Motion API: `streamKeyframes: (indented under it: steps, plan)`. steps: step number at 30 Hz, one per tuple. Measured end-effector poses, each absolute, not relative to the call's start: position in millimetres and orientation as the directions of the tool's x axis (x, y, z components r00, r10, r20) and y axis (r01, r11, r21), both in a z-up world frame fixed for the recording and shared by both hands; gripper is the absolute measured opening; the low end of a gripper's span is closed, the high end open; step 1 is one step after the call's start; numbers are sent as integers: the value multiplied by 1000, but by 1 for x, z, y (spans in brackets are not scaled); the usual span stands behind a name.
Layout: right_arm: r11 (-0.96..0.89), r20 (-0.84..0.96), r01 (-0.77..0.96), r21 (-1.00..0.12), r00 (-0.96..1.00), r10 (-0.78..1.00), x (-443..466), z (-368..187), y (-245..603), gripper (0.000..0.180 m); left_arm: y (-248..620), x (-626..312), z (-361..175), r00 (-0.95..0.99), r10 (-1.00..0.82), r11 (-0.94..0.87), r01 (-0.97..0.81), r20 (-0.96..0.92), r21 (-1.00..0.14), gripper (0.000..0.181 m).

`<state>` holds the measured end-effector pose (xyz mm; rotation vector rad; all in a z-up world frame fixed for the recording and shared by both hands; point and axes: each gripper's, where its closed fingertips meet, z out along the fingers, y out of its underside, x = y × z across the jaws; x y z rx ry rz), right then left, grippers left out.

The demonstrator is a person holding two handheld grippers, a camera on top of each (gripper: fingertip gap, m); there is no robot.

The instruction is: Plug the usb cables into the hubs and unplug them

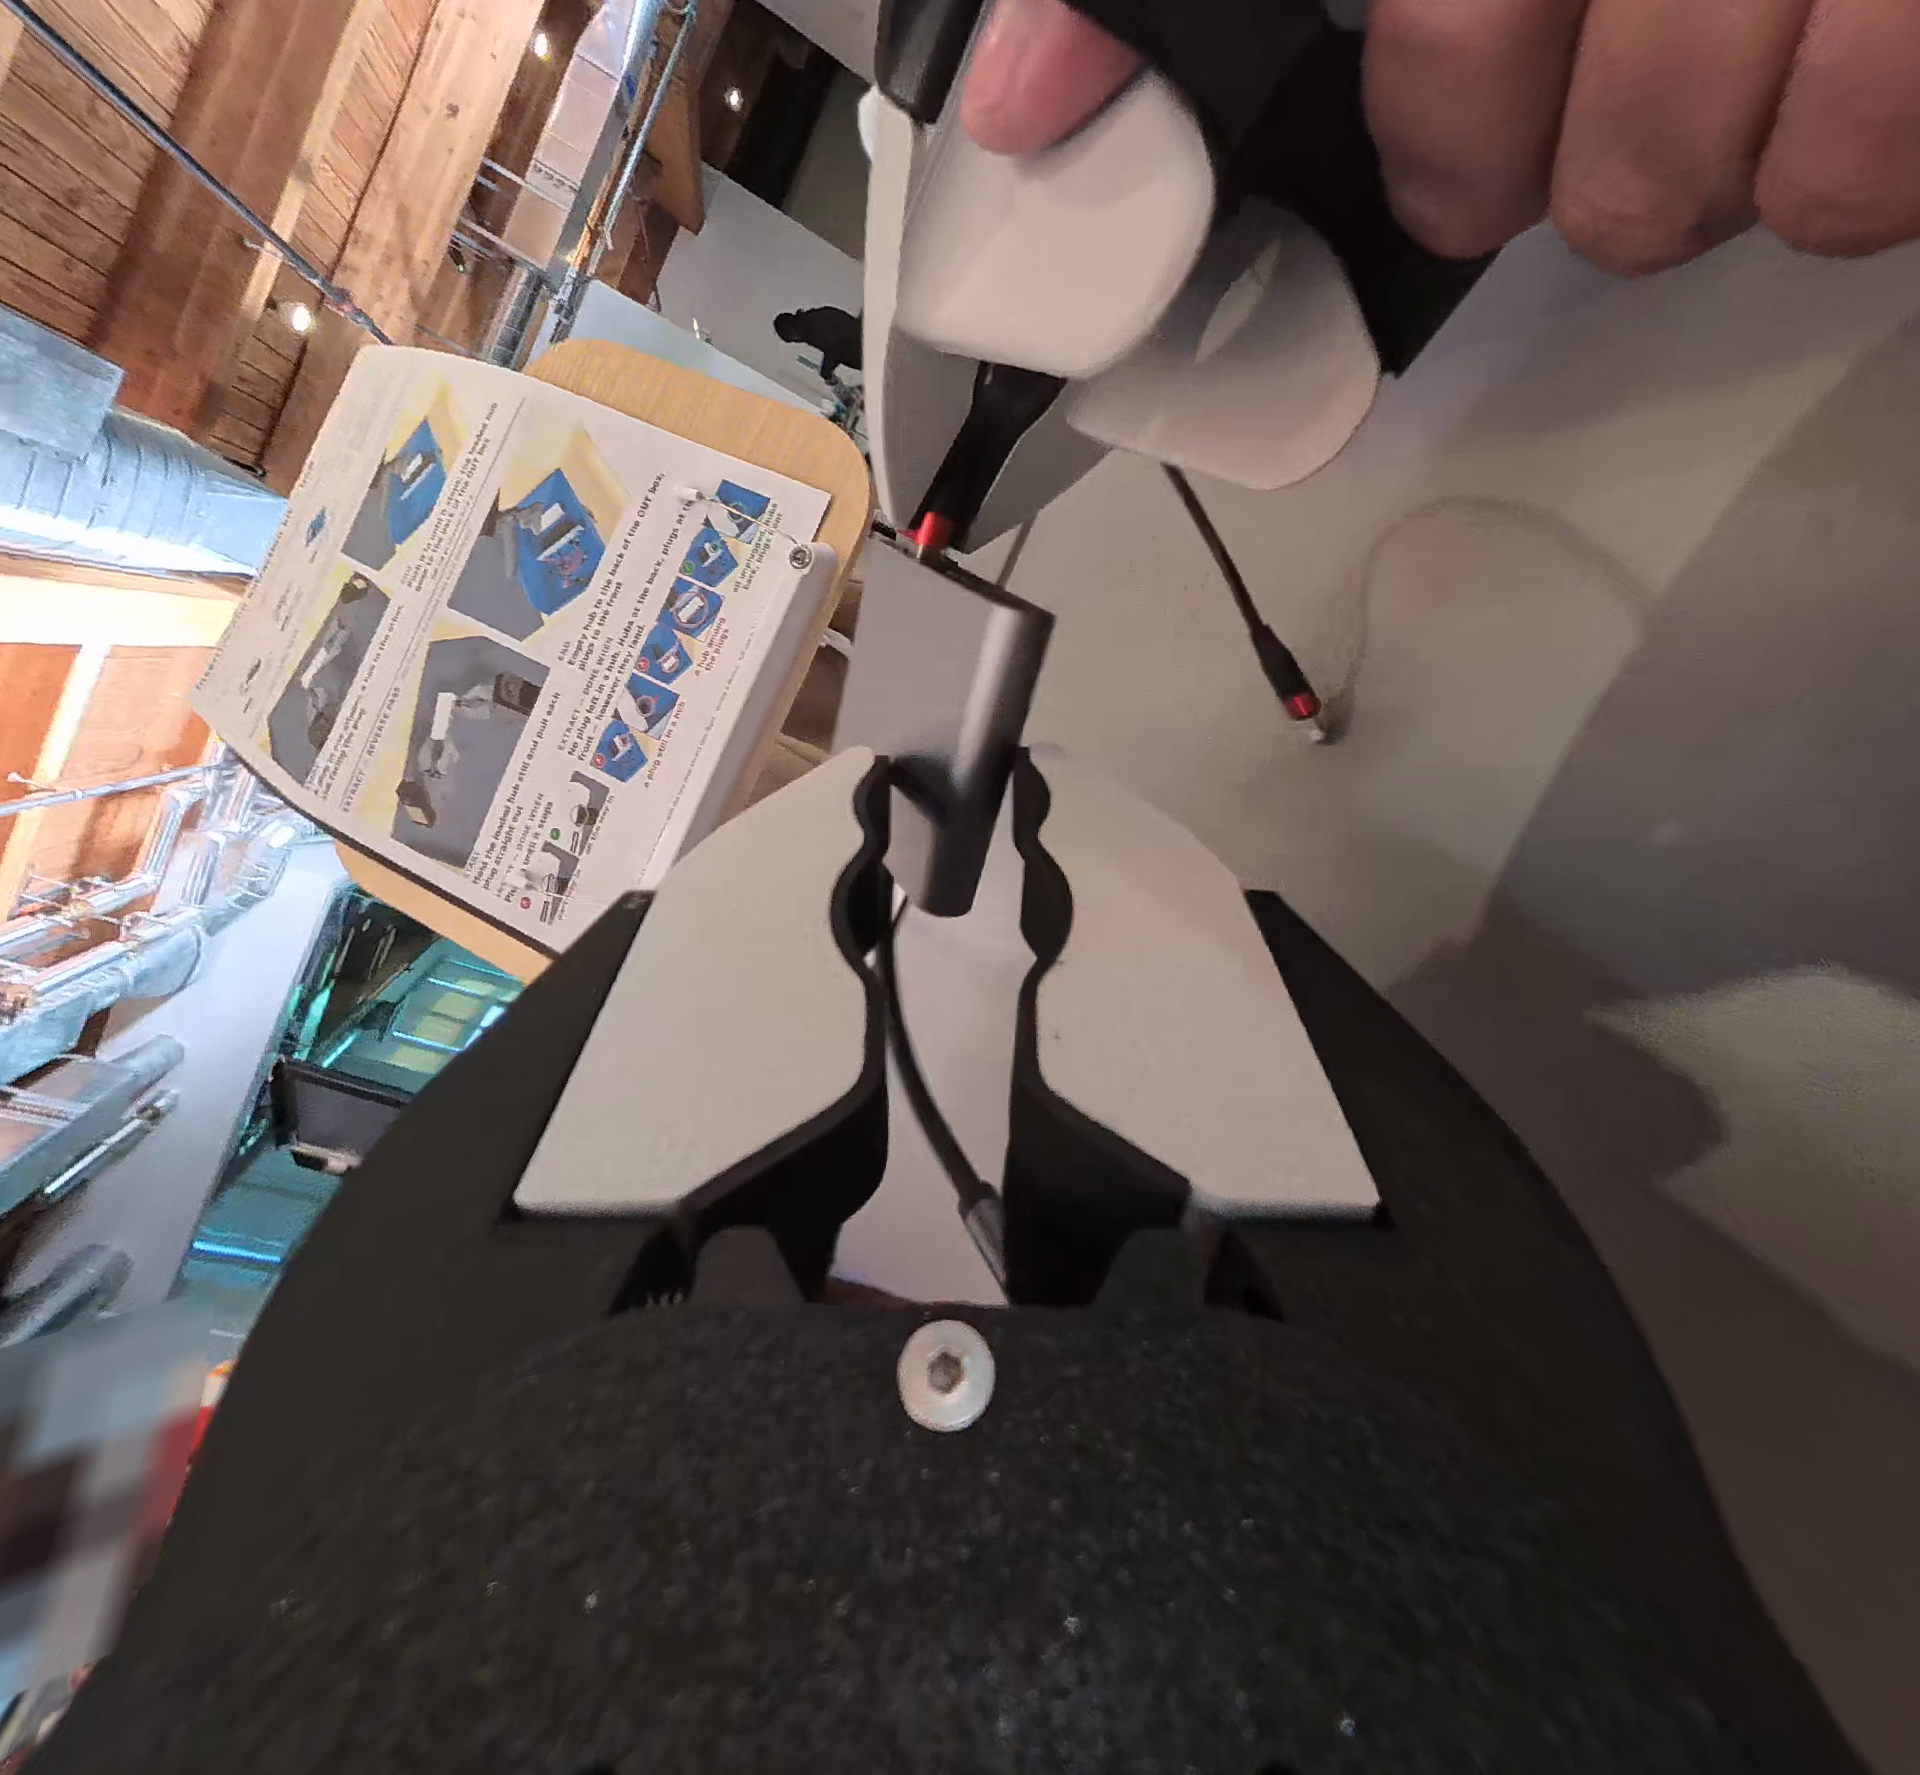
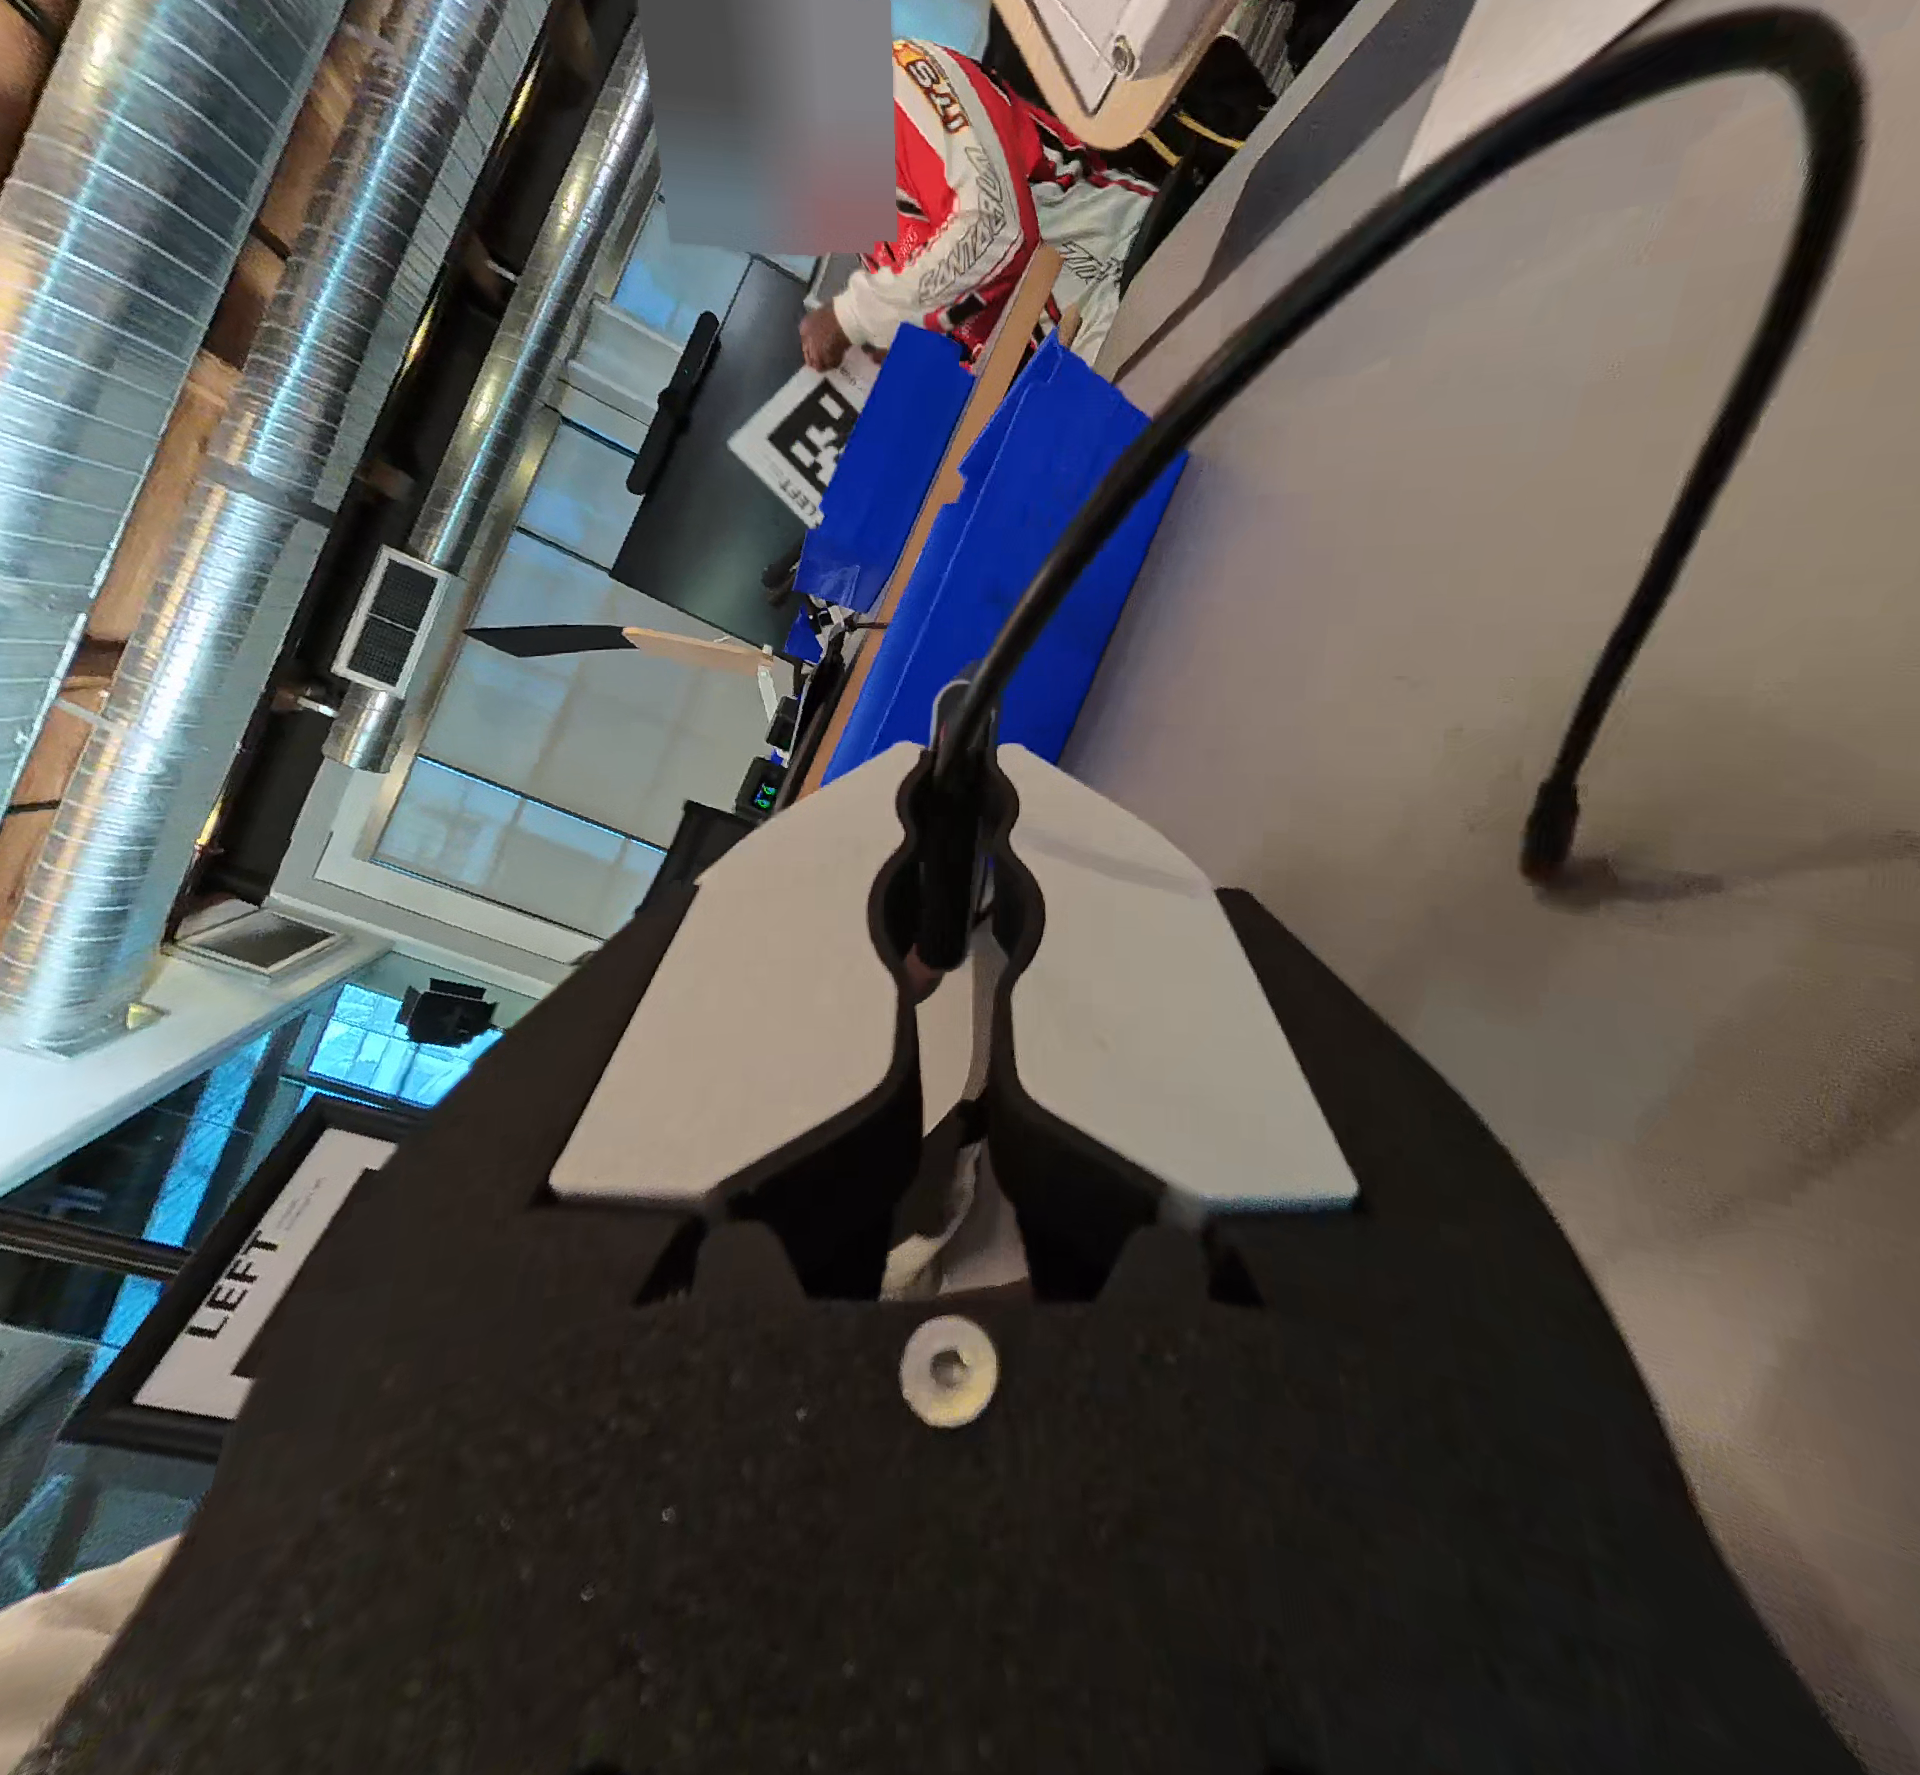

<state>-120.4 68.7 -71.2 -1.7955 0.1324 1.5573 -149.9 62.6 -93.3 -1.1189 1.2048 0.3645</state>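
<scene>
Left wrist view puts the left gripper (image 1: 948, 826) clenched on the lower end of a grey hub (image 1: 971, 749), whose long axis runs straight ahead and away from the fingertips, its short black lead trailing back between the 2 fingers. Directly beyond the hub's far end, the right gripper (image 1: 940, 520) comes in from the opposite side, nose to nose, clamping a black, red-collared usb plug (image 1: 932, 532) that sits right at the hub's far end; whether the plug is already seated or just touching I cannot tell. Farther right of both tools, the same cable's other red-tipped end (image 1: 1294, 702) rests on the pale table (image 1: 1558, 686). Right wrist view shows the right gripper's jaws closed around the plug's black body (image 2: 945, 878), with the usb cable (image 2: 1558, 115) arching up, over to the right and down to the table. My reading: plug axis and hub axis are nearly in line, so the coming move is a straight push or pull along that shared line, the left tool only bracing.
</scene>
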Motion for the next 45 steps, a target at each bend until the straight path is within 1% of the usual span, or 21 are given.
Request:
streamKeyframes:
  steps: [2,6,7,9,11,13,14,16,18,19,20,22,24,29,32,35,39,42,45]
  plan:
    - [-723,-895,-527,-446,255,366,-120,-74,70,10,63,-150,-93,366,-319,458,-749,-874,-480,13]
    - [-738,-899,-513,-438,238,368,-121,-79,71,12,66,-153,-95,358,-384,446,-736,-851,-510,12]
    - [-744,-894,-496,-448,241,377,-123,-79,71,12,67,-155,-94,353,-381,450,-736,-855,-505,12]
    - [-755,-876,-446,-481,275,396,-124,-83,70,19,70,-162,-90,350,-347,465,-741,-870,-484,12]
    - [-750,-830,-364,-552,326,453,-124,-88,66,26,75,-171,-87,344,-343,469,-743,-874,-477,12]
    - [-695,-714,-231,-681,420,560,-122,-92,59,33,80,-181,-86,334,-332,481,-745,-882,-463,12]
    - [-637,-614,-136,-759,475,631,-120,-94,55,32,81,-185,-88,322,-329,492,-744,-888,-452,12]
    - [-455,-364,37,-890,547,754,-116,-89,48,32,85,-193,-93,300,-325,513,-740,-897,-434,11]
    - [-240,-103,147,-960,611,785,-109,-75,46,26,86,-196,-101,281,-344,526,-733,-896,-432,11]
    - [-175,-20,187,-967,624,781,-107,-69,45,26,86,-196,-103,274,-349,532,-729,-897,-430,11]
    - [-152,22,224,-963,623,782,-107,-68,44,26,84,-195,-104,268,-353,539,-725,-896,-429,11]
    - [-164,37,269,-949,611,791,-112,-72,45,32,81,-192,-102,274,-363,551,-708,-891,-442,11]
    - [-154,68,289,-945,632,772,-115,-74,54,33,79,-189,-102,269,-368,556,-703,-890,-443,11]
    - [-199,64,340,-919,627,776,-134,-82,69,34,80,-189,-108,241,-356,558,-720,-903,-412,12]
    - [-171,106,376,-911,611,785,-145,-82,77,31,82,-190,-109,238,-347,553,-729,-907,-403,12]
    - [-220,135,463,-858,618,774,-146,-97,89,29,84,-192,-111,231,-337,544,-743,-913,-389,12]
    - [-287,61,471,-834,596,800,-150,-109,93,24,84,-192,-113,216,-316,543,-757,-924,-363,12]
    - [-283,77,489,-825,592,802,-150,-112,97,23,82,-192,-113,215,-315,548,-754,-924,-363,11]
    - [-216,170,546,-810,570,804,-151,-109,97,23,82,-191,-114,204,-308,554,-756,-929,-350,12]
